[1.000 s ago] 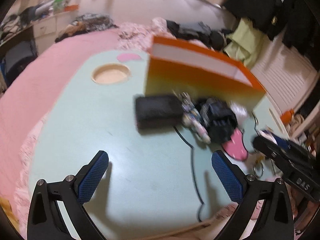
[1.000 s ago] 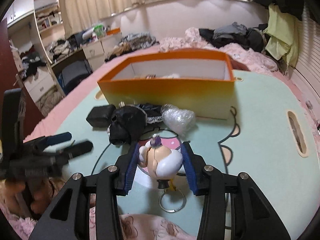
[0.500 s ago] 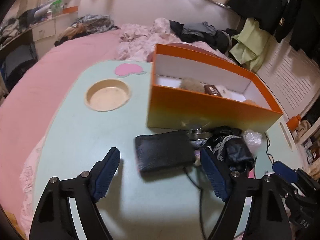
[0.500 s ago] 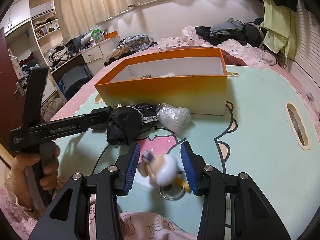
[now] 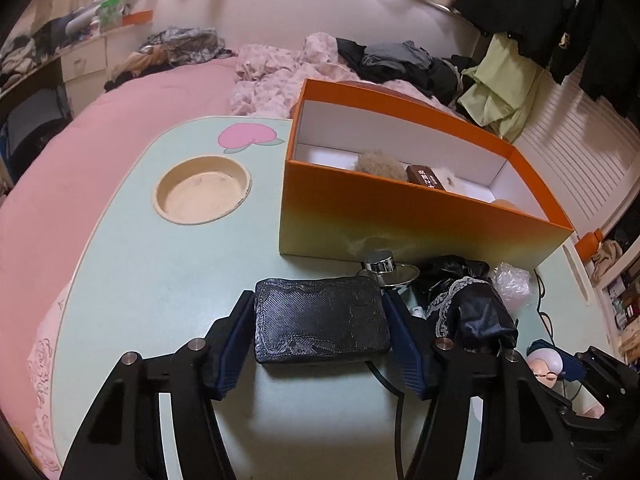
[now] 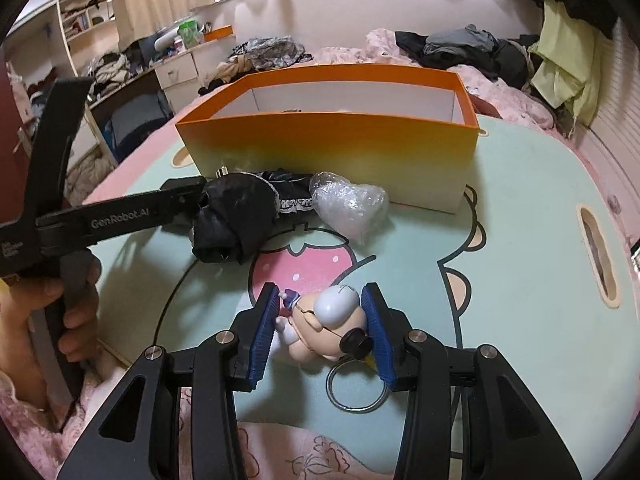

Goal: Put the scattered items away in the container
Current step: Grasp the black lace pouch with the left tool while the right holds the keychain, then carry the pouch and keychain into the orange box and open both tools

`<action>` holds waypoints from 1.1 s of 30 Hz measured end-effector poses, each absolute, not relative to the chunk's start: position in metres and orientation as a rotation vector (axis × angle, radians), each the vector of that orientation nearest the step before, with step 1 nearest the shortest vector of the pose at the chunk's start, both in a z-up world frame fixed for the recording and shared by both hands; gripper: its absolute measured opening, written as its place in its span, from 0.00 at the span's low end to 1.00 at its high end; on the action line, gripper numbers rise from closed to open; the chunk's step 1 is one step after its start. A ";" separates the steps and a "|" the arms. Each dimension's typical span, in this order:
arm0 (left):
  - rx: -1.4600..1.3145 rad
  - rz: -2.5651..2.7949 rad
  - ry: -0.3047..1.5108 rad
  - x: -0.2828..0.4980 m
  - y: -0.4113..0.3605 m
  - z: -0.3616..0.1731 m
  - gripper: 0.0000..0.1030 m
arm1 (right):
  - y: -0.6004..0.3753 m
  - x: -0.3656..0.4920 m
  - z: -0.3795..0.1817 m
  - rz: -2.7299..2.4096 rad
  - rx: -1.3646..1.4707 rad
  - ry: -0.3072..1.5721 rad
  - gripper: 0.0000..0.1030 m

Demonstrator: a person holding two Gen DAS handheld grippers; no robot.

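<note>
A: What is the biggest thing there?

B: The pale green tabletop [image 5: 132, 280], with a round cup recess and a cartoon print, set over a pink bed [image 5: 60, 152]. On it stands the orange box [image 5: 400, 224], open at the top. A fuzzy beige ball [image 5: 380, 165] and a small brown box [image 5: 425, 176] already lie inside it.

A: And the loose items?

B: All are in front of the box's near wall. A black textured case [image 5: 320, 322] lies flat on the tabletop. Just to its right is a bundle of black cloth with lace trim [image 6: 236, 216], a shiny metal knob [image 5: 382, 266] sits behind the case, and a crumpled clear plastic bag [image 6: 350, 204] lies just beside the cloth, near the box.

A: The left gripper?

B: The left gripper [image 5: 320, 340] has just been closing its fingers, and the case is between them. The blue pads sit at the case's two short ends, touching or nearly so; I cannot tell if they press.

A: The right one?

B: The right gripper [image 6: 324, 328] has its fingers narrowed onto a small figurine keychain [image 6: 328, 326], near the tabletop's front edge. Its metal ring [image 6: 356, 386] hangs below.
</note>
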State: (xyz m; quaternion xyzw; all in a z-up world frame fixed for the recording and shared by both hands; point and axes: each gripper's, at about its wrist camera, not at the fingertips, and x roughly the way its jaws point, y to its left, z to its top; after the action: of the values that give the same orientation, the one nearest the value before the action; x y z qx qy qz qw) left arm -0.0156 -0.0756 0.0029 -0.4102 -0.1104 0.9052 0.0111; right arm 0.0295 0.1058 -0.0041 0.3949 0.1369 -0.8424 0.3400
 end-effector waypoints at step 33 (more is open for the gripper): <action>-0.996 2.791 -0.257 -0.053 -0.043 0.105 0.61 | 0.092 -0.044 0.100 -2.297 0.795 0.138 0.43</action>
State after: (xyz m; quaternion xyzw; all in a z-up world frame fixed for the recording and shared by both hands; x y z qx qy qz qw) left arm -0.0530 -0.0425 0.1048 -0.3335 -0.0862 0.9351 0.0833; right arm -0.0438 0.0921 0.1003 0.3063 0.0532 -0.8851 0.3464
